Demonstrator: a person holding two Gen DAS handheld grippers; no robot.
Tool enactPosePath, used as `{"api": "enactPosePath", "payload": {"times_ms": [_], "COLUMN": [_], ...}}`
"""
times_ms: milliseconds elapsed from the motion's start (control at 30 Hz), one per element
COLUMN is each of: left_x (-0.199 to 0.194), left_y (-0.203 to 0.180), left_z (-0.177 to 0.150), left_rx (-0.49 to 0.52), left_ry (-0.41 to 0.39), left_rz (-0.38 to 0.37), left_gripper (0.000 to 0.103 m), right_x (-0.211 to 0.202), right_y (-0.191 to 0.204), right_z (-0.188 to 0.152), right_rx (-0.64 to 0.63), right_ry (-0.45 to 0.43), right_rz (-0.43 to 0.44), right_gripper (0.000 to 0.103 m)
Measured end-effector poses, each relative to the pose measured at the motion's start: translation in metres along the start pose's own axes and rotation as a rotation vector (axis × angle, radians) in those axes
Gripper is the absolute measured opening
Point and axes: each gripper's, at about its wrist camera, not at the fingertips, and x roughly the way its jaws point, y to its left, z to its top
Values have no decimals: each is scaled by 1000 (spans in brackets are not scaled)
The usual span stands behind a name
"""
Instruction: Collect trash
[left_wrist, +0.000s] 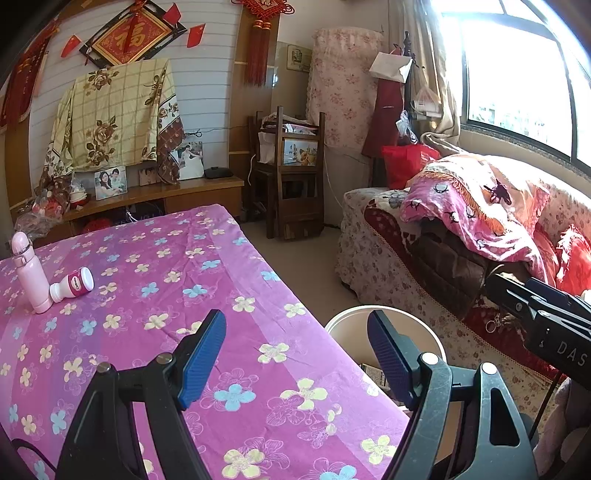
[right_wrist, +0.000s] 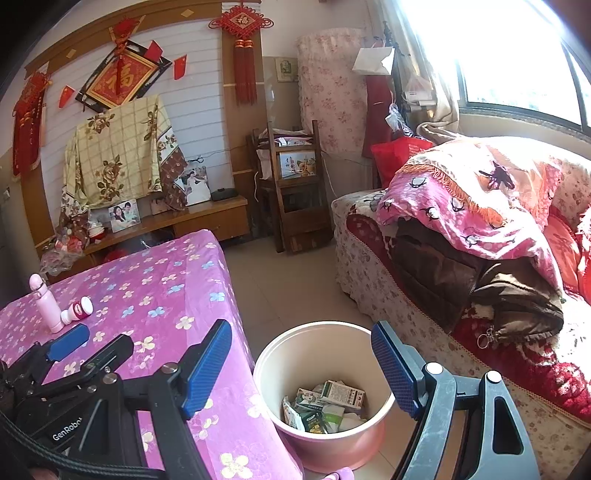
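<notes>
We held both grippers, left (left_wrist: 297, 354) and right (right_wrist: 301, 363), spread and empty; the trash (right_wrist: 325, 406) lay in the bin (right_wrist: 295, 354) just below the right fingers.

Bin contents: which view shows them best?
The right wrist view. It looks down into the bin, showing cartons and wrappers at the bottom. The left wrist view catches only its rim, mostly hidden behind a finger.
</notes>
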Motion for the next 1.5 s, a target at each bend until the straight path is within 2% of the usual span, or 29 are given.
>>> {"api": "enactPosePath", "payload": {"times_ms": [1500], "left_x": [6], "left_y": [-1], "left_z": [-5], "left_rx": [6], "left_ry": [29], "left_rz": [-13], "left_gripper": [79], "right_x": [7], "right_y": [0], "right_z": [-1], "right_rx": [8], "right_ry": [31], "right_rz": [11], "right_gripper": [81]}}
